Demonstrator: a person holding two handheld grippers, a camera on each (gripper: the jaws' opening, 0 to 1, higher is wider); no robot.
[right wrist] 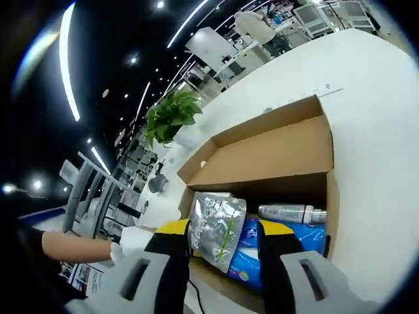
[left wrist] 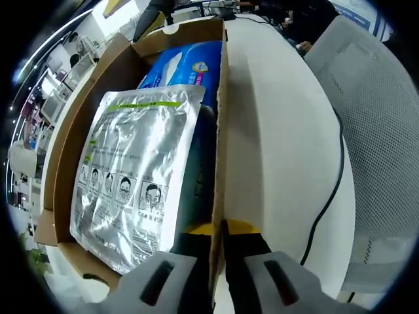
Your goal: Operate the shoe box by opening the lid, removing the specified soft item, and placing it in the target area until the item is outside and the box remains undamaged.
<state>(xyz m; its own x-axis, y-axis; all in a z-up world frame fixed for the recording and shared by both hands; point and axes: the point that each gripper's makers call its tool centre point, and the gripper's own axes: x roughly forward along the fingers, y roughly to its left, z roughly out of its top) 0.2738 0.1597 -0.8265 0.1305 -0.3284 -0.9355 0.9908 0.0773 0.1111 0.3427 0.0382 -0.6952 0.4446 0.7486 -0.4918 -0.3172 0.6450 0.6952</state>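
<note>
— Holding the brown cardboard shoe box (left wrist: 219,118) by its side wall, is the left gripper (left wrist: 218,230) keeping it from sliding on the white tabletop (left wrist: 281,131)?

— I think so; it's pinched nearly closed there. The right gripper (right wrist: 222,237) is wide open with nothing in it. The shiny silver soft pouch (right wrist: 216,226) lies in the box, on a blue packet (right wrist: 288,245), right between its fingers.

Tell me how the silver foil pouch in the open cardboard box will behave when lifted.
The flat silver foil pouch is thin and wrinkled, so it will probably flop and bend. Its glossy film looks slippery, so pinch an edge firmly. It seems light, lying loose atop the blue plastic pack in the open cardboard box.
</note>
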